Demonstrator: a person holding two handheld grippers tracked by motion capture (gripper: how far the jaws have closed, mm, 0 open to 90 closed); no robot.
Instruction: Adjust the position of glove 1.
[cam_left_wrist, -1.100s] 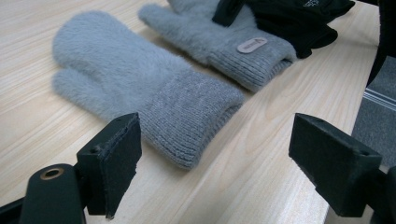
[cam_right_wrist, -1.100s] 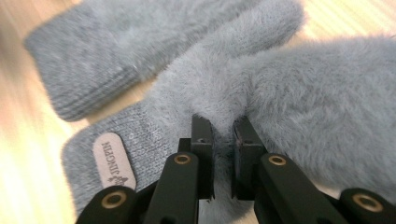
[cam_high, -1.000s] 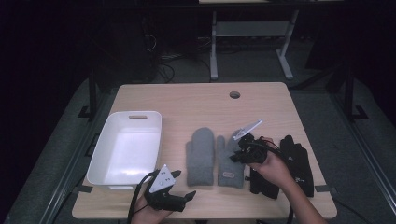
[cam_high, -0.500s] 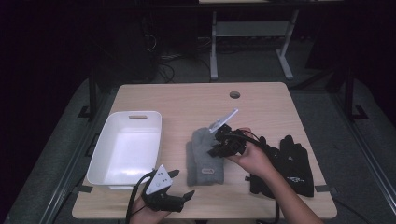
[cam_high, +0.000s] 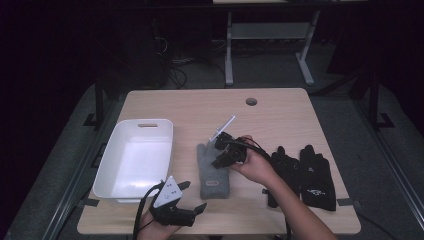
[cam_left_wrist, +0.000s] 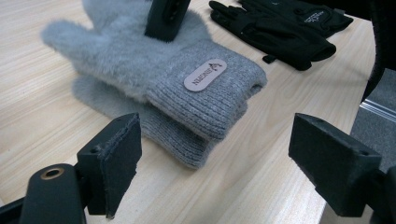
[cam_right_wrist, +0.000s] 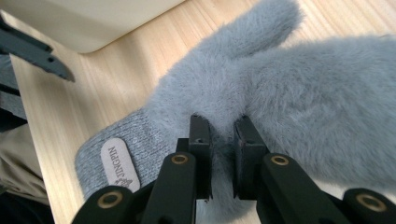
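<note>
Two fuzzy grey gloves lie stacked in the middle of the table, the upper grey glove (cam_high: 212, 176) (cam_left_wrist: 177, 70) (cam_right_wrist: 289, 93) lying on the lower grey glove (cam_left_wrist: 180, 137). My right gripper (cam_high: 218, 159) (cam_right_wrist: 222, 135) is shut on a pinch of the upper glove's fuzzy fabric near the palm, and its black finger (cam_left_wrist: 166, 18) presses down into the fur. Near the front edge, my left gripper (cam_high: 194, 196) (cam_left_wrist: 215, 163) stands open, pointing at the glove cuffs and touching nothing.
A white bin (cam_high: 107, 160) (cam_right_wrist: 93, 18) sits left of the gloves. A pair of black gloves (cam_high: 305, 172) (cam_left_wrist: 280, 32) lies to the right of my right hand. The far half of the wooden table (cam_high: 280, 115) has a cable hole (cam_high: 251, 101).
My right gripper carried one grey glove leftward from beside the other and now rests it on top of it. The left gripper stayed where it was.
</note>
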